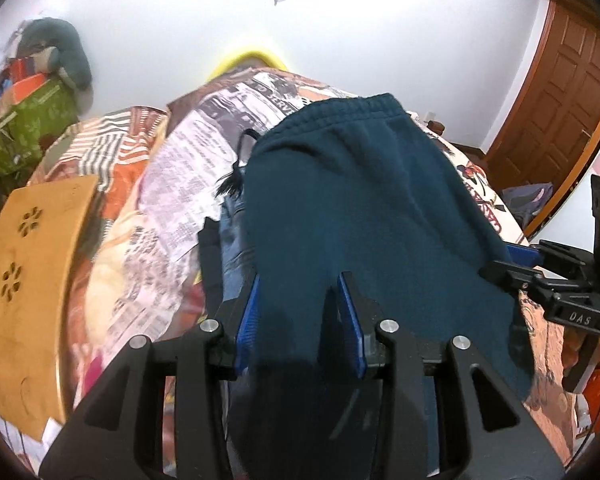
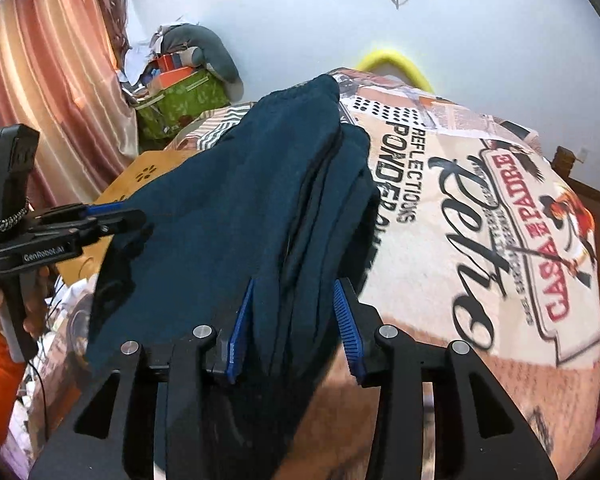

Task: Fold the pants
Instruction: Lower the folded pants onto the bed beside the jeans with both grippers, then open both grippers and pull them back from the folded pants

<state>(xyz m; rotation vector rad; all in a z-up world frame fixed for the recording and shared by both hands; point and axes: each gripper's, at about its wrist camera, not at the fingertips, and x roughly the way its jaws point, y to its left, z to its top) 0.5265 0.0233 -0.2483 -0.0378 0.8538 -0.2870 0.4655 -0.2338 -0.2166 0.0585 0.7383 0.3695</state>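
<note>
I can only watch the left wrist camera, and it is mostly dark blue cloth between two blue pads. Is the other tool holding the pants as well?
Observer: Yes. In the right wrist view the right gripper has the pants between its pads, and the edge there shows several stacked layers.
Operator: Is my own tool really closed?
Observer: Seen from the side, the left gripper looks pinched shut on the pants' edge.
Operator: What is further left in the room?
Observer: A reddish striped curtain hangs beside the green box.
</note>
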